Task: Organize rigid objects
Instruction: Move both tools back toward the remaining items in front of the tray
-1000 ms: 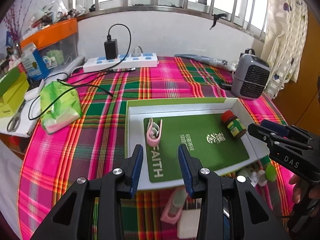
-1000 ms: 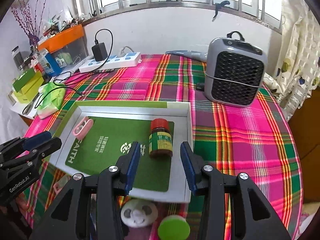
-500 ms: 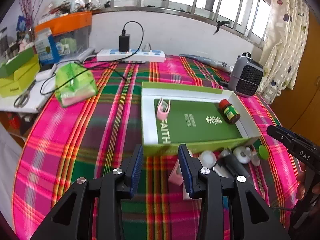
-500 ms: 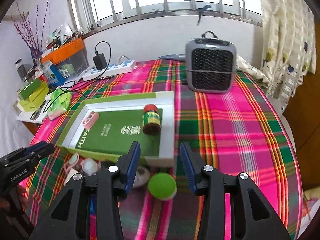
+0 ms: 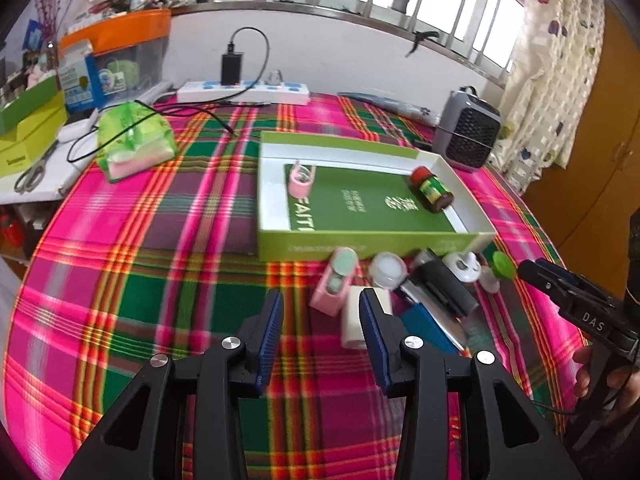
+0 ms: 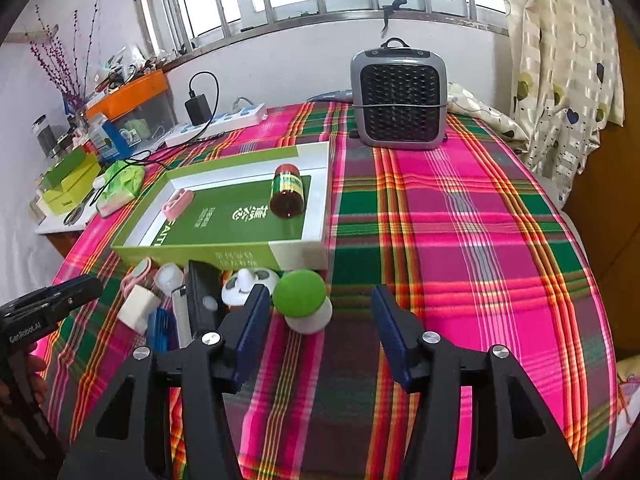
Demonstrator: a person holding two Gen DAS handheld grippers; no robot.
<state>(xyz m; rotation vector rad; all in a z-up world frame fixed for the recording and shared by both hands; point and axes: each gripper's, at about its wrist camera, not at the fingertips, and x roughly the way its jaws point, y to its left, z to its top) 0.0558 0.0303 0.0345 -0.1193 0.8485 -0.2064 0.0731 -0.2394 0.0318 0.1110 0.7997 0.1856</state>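
A green box lid (image 5: pixel 280 184) (image 6: pixel 320 184) lies on the plaid table and holds a pink clip (image 5: pixel 301 179) (image 6: pixel 178 204) and a red-capped brown bottle (image 5: pixel 433 191) (image 6: pixel 287 195) lying on its side. In front of it lie a pink case (image 5: pixel 334 286), a white block (image 5: pixel 354 320), a white round cap (image 5: pixel 387 270), a black bar (image 5: pixel 448 284), a white panda figure (image 6: pixel 248 284) and a green-topped mushroom toy (image 6: pixel 305 299). My left gripper (image 5: pixel 320 332) is open and empty just before the white block. My right gripper (image 6: pixel 318 330) is open and empty, just behind the mushroom toy.
A grey fan heater (image 6: pixel 400 104) stands at the back right. A white power strip with charger (image 5: pixel 244 90) lies at the back. A green tissue pack (image 5: pixel 134 144), scissors (image 5: pixel 34 170) and yellow-green boxes (image 5: pixel 24 132) sit at the left. A curtain (image 6: pixel 560 60) hangs at the right.
Both grippers have pulled back from over the box lid toward the table's near side. The row of small objects in front of the lid has come into view. Both stay open.
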